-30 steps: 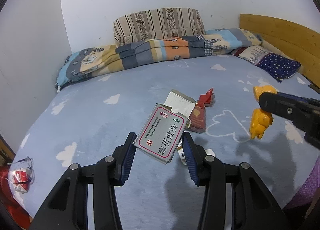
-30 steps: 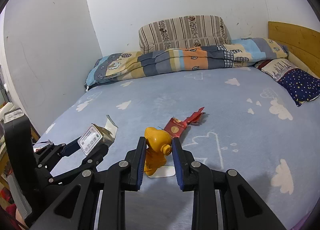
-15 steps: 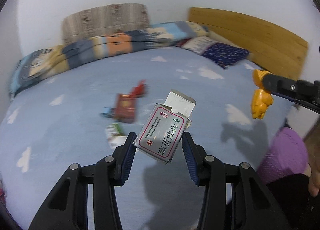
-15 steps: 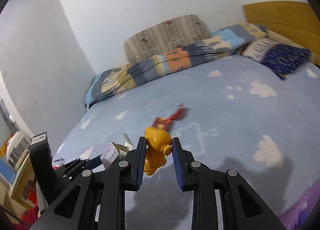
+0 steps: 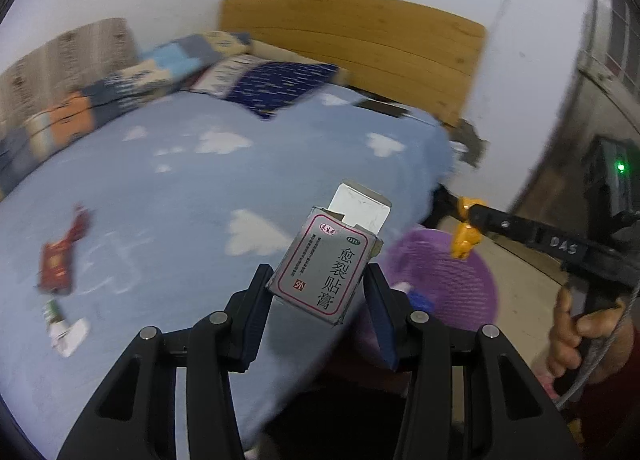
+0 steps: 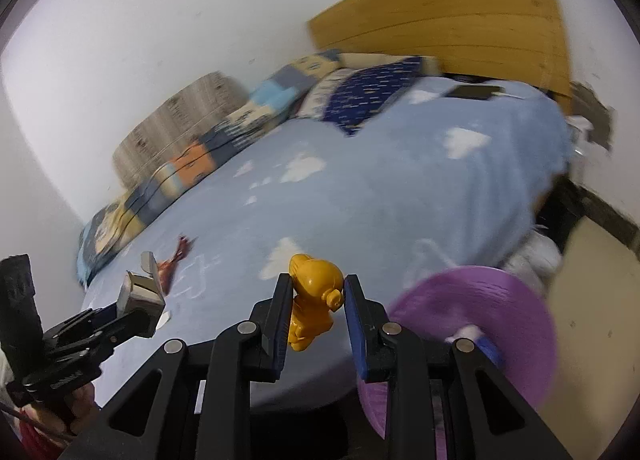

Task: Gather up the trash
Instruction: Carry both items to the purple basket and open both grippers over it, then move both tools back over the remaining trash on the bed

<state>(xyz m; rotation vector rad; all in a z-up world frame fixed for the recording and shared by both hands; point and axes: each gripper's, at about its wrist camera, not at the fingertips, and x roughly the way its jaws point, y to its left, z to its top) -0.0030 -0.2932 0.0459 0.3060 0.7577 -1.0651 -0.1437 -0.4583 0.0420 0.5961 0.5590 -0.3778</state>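
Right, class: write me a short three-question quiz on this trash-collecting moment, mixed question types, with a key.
1. True or false: the left gripper is clamped on a grey medicine box.
2. Multiple choice: the right gripper holds A) a red wrapper, B) a yellow toy figure, C) nothing.
3. Fill in: the bin beside the bed is a ______ basket.

Key
1. True.
2. B.
3. Purple. A red wrapper lies on the bed.

Grey medicine box (image 5: 326, 274) flap open, yellow figurine (image 6: 314, 298) upright — both held aloft
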